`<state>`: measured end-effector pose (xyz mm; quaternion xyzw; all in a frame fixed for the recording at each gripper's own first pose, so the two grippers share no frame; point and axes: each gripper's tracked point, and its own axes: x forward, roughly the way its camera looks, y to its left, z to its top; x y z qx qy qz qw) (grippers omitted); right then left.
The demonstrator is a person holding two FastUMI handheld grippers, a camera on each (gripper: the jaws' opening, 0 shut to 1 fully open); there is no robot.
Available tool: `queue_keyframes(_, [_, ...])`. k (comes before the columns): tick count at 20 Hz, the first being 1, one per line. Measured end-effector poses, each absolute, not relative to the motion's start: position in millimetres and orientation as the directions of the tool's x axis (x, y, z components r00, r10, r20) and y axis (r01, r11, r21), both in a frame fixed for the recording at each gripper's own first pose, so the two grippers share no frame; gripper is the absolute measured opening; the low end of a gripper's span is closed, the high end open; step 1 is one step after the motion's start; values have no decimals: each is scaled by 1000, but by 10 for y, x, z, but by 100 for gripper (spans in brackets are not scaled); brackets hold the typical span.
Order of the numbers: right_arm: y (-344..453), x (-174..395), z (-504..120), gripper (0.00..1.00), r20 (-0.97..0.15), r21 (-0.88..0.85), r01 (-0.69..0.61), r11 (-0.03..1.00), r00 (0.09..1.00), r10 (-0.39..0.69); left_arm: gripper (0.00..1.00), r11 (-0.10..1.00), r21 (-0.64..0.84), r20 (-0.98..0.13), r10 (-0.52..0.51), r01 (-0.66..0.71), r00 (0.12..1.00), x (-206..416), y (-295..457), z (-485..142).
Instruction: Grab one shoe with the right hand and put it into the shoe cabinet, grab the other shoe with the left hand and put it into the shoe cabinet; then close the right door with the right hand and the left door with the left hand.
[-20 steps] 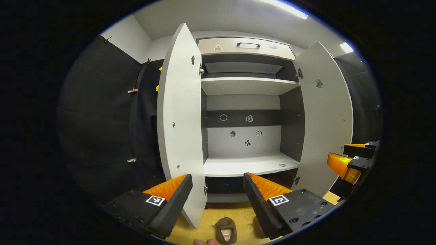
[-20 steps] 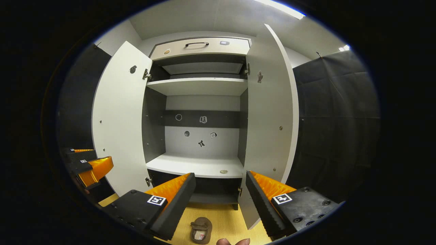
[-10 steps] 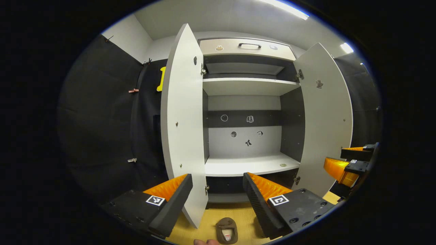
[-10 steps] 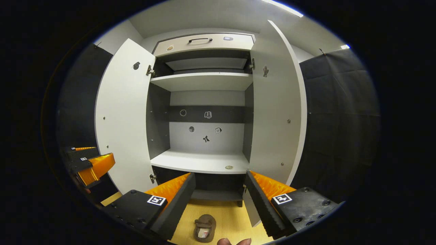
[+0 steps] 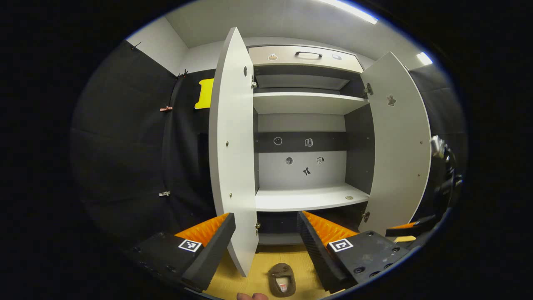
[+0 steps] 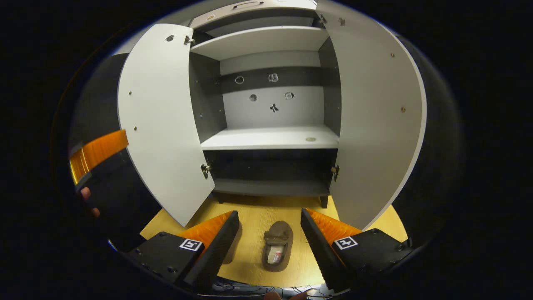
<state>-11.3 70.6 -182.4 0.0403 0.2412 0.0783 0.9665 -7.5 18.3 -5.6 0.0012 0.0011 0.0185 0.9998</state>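
The shoe cabinet (image 6: 374,104) has white doors and shelves, dark grey inner walls and a dark band across its pale grey back; the shoe (image 6: 277,246) is brown with a white-and-red label inside, on a yellow wood-grain floor (image 6: 254,233)

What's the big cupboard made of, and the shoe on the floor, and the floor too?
Cupboard: looks like smooth, matte white-coated board with dark inner panels and small metal hinges. Shoe: seems soft brown, suede-like fabric; hard to tell. Floor: pale wood-look boards with faint grain, maybe laminate.

Yellow wooden floor (image 6: 254,225), ceiling striplights (image 5: 352,9)
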Motion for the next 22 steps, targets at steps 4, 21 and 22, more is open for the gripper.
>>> queue_keyframes(4, [817, -133, -2562, 99, -581, 125, -130, 984, 794, 179, 95, 999, 0, -15, 52, -52, 999, -110, 271, -125])
queue_keyframes(21, [1075, 404, -4536, 83, -750, 140, -25, 990, 650, 123, 95, 996, 7, -50, 90, -90, 995, -215, 496, -266])
queue_keyframes(22, [1072, 467, -4583, 77, -744, 137, -11, 991, 659, 110, 95, 996, 12, -50, 94, -93, 994, -215, 509, -257])
